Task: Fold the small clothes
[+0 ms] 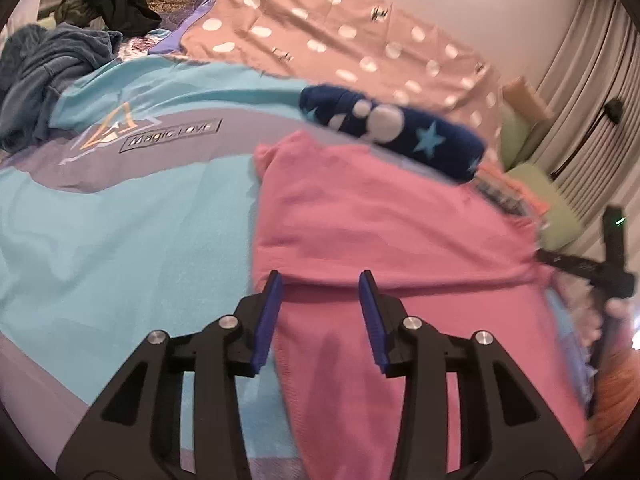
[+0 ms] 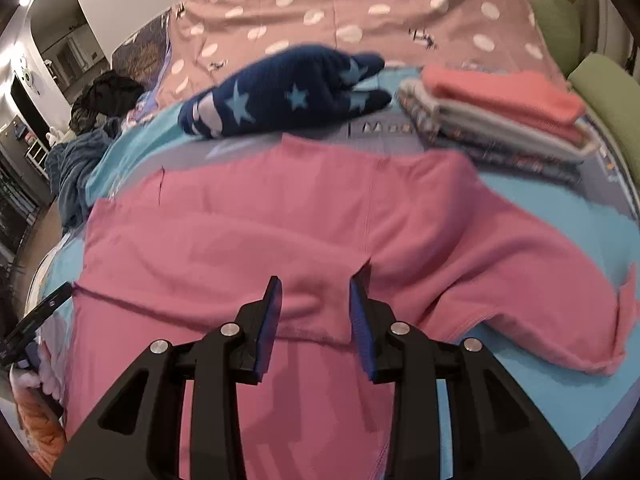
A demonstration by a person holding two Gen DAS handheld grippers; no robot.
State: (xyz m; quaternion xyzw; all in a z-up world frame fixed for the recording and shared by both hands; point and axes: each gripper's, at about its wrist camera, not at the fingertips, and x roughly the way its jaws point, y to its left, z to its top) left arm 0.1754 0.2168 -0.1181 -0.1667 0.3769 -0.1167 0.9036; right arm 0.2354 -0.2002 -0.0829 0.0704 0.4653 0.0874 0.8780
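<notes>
A pink garment (image 1: 380, 224) lies spread on the turquoise and grey bed cover (image 1: 120, 220); it also fills the right wrist view (image 2: 248, 220). My left gripper (image 1: 322, 280) is open, its blue pads straddling a fold near the garment's left edge. My right gripper (image 2: 316, 286) is open, its pads around a raised pink fold by the hem. A navy garment with light stars (image 1: 400, 128) lies just beyond the pink one, also in the right wrist view (image 2: 288, 96).
A stack of folded clothes (image 2: 500, 116) sits at the right of the bed. A pink dotted sheet (image 1: 340, 32) covers the far side. A heap of dark and blue clothes (image 1: 60, 60) lies far left. Green cushions (image 2: 608, 92) stand at right.
</notes>
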